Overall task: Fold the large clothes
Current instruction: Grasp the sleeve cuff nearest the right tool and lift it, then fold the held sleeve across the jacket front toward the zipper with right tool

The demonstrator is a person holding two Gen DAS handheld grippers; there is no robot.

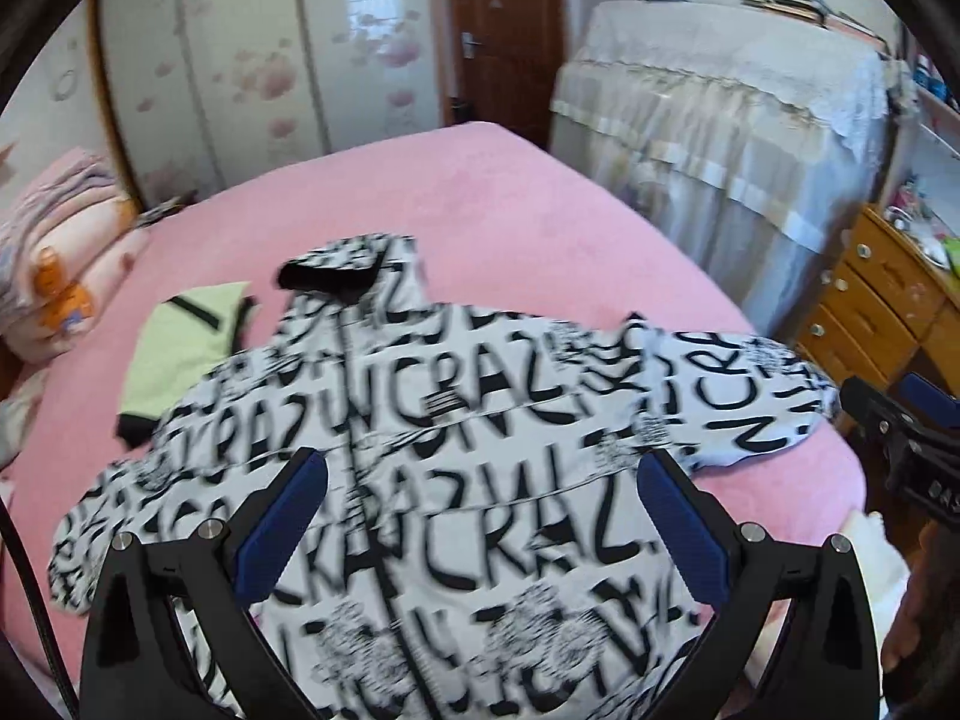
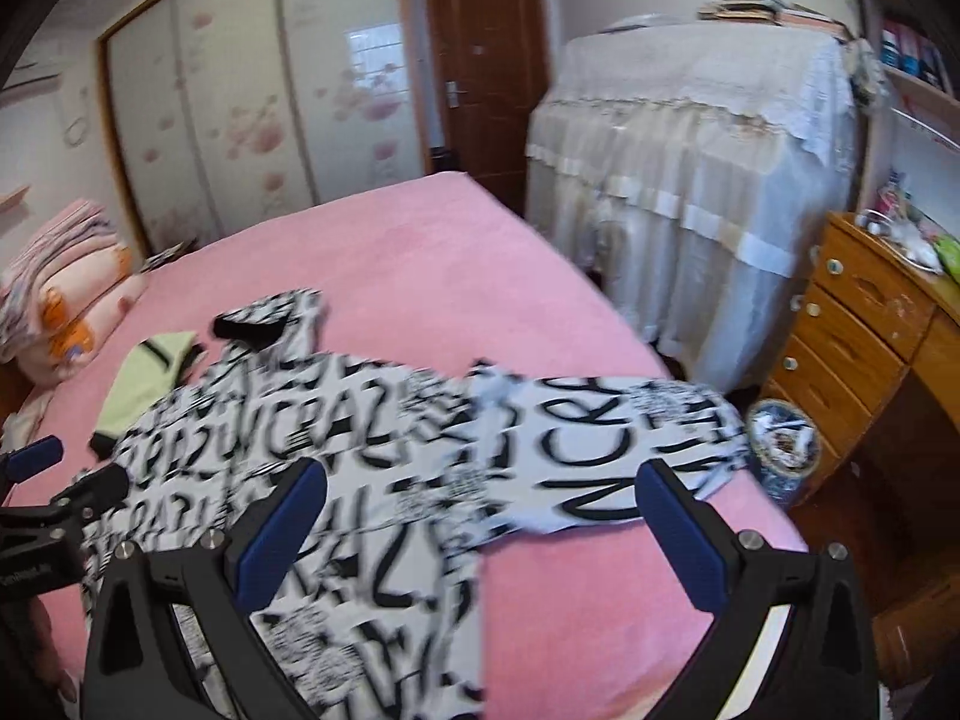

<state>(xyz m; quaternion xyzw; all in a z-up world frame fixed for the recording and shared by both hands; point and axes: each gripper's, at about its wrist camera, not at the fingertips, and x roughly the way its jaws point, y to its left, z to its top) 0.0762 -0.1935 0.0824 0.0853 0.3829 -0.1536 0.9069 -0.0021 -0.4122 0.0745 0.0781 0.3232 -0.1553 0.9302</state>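
A white jacket with black lettering [image 1: 456, 480] lies spread flat on the pink bed [image 1: 480, 192], collar away from me, both sleeves out to the sides. It also shows in the right wrist view [image 2: 372, 480], its right sleeve [image 2: 612, 450] reaching the bed's right edge. My left gripper [image 1: 480, 480] is open and empty above the jacket's chest. My right gripper [image 2: 480, 492] is open and empty above the jacket's right side. Each gripper shows at the other view's edge: the right one [image 1: 906, 438] and the left one [image 2: 54, 498].
A folded pale green garment [image 1: 180, 348] lies left of the jacket. Pillows [image 1: 54, 258] sit at the bed's far left. A cloth-covered cabinet [image 1: 720, 138] and a wooden drawer desk [image 2: 858, 336] stand to the right, with a patterned bin [image 2: 780, 444] on the floor.
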